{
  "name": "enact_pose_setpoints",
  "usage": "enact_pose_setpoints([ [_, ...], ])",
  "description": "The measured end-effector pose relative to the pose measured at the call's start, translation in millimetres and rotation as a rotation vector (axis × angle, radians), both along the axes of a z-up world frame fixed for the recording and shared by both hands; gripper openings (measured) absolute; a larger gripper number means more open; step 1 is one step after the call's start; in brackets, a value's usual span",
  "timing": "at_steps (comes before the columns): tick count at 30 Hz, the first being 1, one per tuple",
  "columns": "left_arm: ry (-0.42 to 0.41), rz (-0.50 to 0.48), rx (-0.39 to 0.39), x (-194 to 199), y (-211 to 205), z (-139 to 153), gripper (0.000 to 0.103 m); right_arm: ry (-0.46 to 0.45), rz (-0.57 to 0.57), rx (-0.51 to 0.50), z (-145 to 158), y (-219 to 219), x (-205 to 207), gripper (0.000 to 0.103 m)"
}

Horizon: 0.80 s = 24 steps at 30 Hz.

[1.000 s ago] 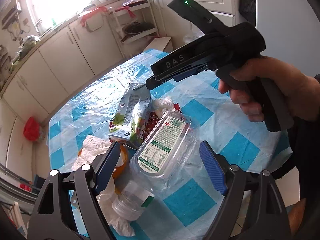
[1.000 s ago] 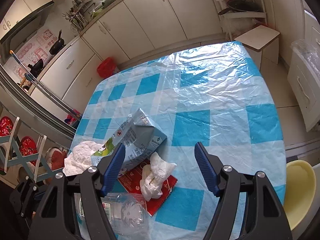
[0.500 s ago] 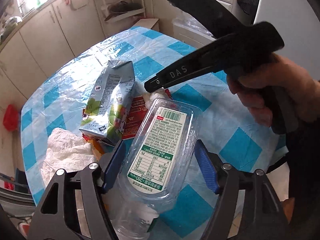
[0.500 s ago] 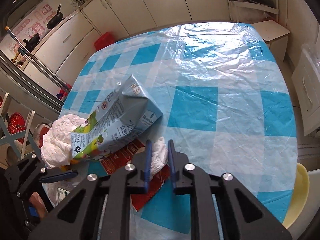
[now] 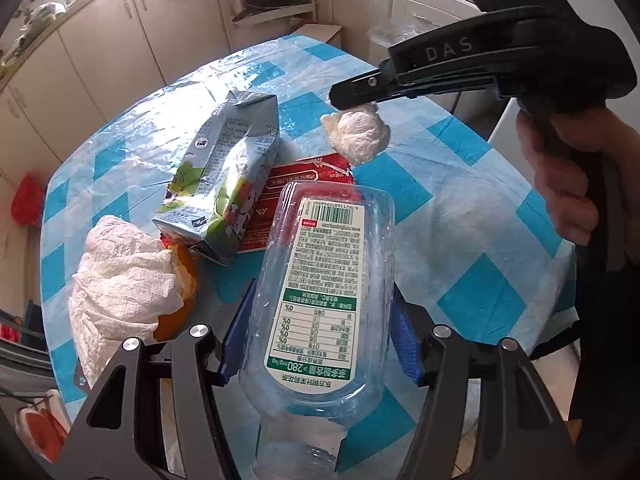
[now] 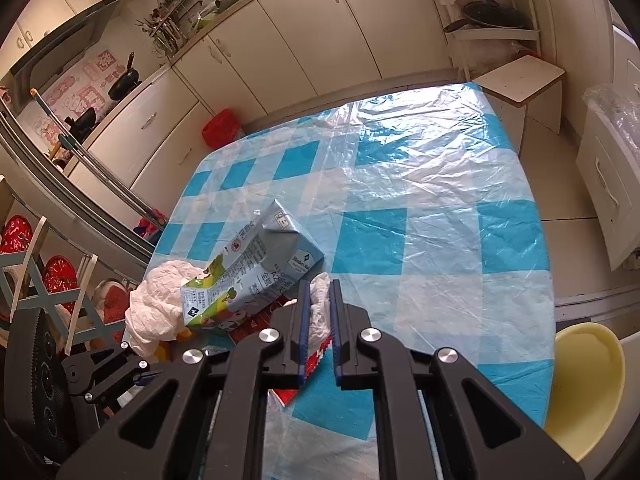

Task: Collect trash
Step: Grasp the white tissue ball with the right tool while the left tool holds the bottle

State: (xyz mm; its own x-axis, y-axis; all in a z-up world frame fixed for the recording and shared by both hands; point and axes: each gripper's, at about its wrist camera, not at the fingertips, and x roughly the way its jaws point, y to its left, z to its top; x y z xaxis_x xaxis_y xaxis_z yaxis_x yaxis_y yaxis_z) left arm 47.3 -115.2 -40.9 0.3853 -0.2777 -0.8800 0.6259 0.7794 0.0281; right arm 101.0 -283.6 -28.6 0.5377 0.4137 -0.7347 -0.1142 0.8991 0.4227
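Note:
My left gripper (image 5: 318, 332) is shut on a clear plastic bottle (image 5: 320, 292) with a white and green label, held above the table. My right gripper (image 6: 320, 304) is shut on a small crumpled white tissue (image 6: 319, 300); in the left wrist view the tissue (image 5: 358, 134) hangs under the right gripper's tip (image 5: 352, 92), lifted off the table. On the table lie a grey milk carton (image 5: 224, 184), a red wrapper (image 5: 296, 200), a large crumpled paper towel (image 5: 124, 280) and an orange peel (image 5: 180, 304).
The table has a blue and white checked cloth (image 6: 420, 220) under clear plastic. A yellow chair (image 6: 584, 380) stands at the table's right edge. Kitchen cabinets (image 6: 280, 52) and a small stool (image 6: 520, 76) stand beyond the table.
My left gripper closed on the bottle and lifted it. My right gripper closed on the small tissue and raised it off the red wrapper.

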Motion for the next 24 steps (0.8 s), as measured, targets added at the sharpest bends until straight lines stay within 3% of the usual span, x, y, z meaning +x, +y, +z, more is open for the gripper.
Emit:
enact_pose_setpoints([
  [4,-0.012,0.043,0.009,1.5,0.5,-0.7,0.053,-0.005,-0.013,-0.019,0.0,-2.2,-5.3,0.010],
  [17,-0.041,0.090,0.000,-9.2,-6.1,1.8,0.053,-0.027,-0.044,-0.041,5.6,-16.9,-33.8,0.010],
  [24,-0.018,0.113,-0.066,-7.5,-13.5,10.7,0.053,-0.031,-0.125,-0.065,4.0,-49.3,-47.6,0.010],
])
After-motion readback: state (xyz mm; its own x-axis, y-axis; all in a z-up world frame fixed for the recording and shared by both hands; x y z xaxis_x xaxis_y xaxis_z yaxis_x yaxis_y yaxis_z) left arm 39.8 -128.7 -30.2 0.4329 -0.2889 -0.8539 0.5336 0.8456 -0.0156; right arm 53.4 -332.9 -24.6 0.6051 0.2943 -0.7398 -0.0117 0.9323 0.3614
